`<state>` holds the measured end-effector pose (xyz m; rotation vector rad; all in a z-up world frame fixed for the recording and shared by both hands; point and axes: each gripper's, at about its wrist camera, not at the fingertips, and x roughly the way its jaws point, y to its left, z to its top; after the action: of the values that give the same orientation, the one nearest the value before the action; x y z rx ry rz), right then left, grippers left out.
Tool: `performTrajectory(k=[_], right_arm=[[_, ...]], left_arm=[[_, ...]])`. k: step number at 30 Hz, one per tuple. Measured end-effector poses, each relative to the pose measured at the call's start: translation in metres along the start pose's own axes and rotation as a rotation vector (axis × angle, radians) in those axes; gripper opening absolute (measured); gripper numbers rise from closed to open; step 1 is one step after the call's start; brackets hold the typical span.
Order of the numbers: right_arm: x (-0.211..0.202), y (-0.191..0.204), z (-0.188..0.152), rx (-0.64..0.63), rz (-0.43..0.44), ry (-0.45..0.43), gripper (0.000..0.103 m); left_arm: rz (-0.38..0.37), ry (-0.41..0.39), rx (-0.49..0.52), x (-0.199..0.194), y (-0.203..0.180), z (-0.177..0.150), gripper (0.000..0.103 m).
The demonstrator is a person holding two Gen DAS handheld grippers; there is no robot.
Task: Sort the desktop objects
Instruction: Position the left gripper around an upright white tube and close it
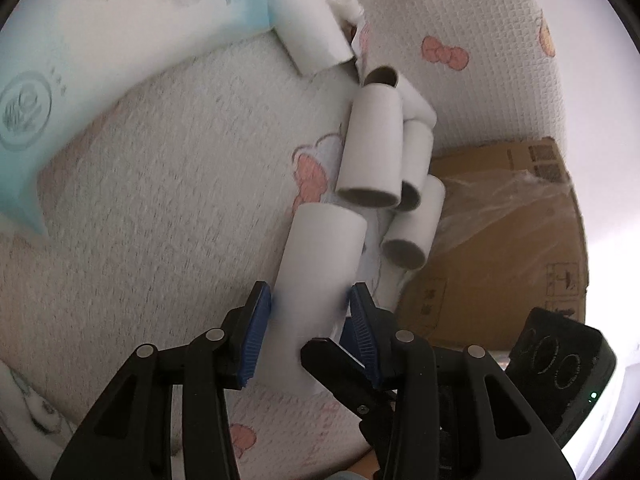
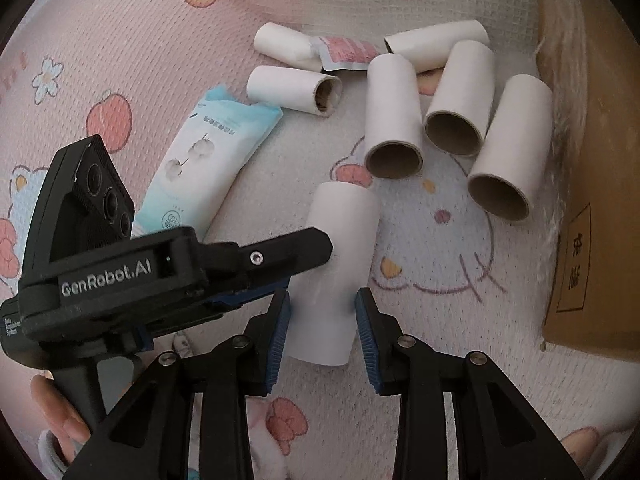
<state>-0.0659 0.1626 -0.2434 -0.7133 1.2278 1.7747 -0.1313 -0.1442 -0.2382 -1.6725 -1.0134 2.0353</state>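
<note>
Three cardboard tubes (image 2: 460, 120) lie beside the brown box (image 2: 592, 200) at the patterned mat's (image 2: 120, 40) right edge; a tissue pack (image 2: 208, 152) lies left; both the left gripper (image 1: 308, 312) and right gripper (image 2: 323, 320) straddle one white tube (image 2: 336, 264), jaws parted, pads barely clear.

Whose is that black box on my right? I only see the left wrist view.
Observer: It belongs to the right hand-held gripper. Its blue pads sit either side of the same white tube that the left hand-held gripper straddles.
Operator: Can you see a person?
Observer: Yes, fingers wrap the left hand-held gripper's handle, at the picture's lower left.
</note>
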Motion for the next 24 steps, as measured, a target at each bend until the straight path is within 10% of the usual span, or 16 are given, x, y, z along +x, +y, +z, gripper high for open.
performTrajectory(k=[24], right_arm=[[0.010,-0.002,-0.012,0.018,0.061,-0.007,0.043]], left_arm=[[-0.022,-0.022,0.040,0.001,-0.010,-0.010,0.050]])
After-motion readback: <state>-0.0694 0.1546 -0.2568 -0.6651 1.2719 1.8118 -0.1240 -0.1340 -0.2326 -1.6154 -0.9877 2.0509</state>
